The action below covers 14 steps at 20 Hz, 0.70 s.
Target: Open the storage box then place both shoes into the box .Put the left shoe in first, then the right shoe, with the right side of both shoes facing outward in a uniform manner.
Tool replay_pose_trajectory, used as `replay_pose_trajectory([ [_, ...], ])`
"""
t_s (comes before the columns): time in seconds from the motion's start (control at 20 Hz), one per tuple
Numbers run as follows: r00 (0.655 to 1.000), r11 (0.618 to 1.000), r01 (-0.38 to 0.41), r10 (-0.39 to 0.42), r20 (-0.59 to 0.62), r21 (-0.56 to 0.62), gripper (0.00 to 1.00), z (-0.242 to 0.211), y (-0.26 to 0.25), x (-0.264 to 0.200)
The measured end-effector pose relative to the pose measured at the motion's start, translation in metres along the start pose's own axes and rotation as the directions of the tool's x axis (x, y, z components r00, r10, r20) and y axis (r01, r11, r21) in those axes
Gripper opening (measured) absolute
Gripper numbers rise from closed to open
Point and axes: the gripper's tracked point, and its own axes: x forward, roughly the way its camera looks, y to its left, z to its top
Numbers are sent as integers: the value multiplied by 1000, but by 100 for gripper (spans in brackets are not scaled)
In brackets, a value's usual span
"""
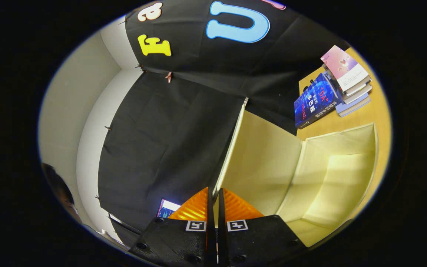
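My gripper (215, 194) is shut on the edge of the storage box's lid (261, 163), a pale cream fabric panel that stands raised and runs away from my fingertips. Both fingers (195, 207) press on the lid's thin rim. To the right of the lid the open storage box (347, 174) shows its cream fabric inside, with nothing in the part I can see. The view is strongly tilted.
A stack of books (343, 83), with a blue one leaning against it, lies on the yellow wooden table (378, 111) beyond the box. A lit screen (167, 207) shows just left of my fingers. A person's head (59, 189) is at the far left.
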Motion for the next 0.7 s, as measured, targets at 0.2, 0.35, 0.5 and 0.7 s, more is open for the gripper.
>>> replay_pose_trajectory([
  [0.2,1000,1000,-27,27,-4,4,6,-7,7,22],
  [0.35,1000,1000,-19,19,-17,15,6,-16,4,35],
  [0.5,999,1000,-22,22,-23,16,8,-17,2,48],
  [0.7,999,1000,-29,29,-28,6,28,-19,5,47],
])
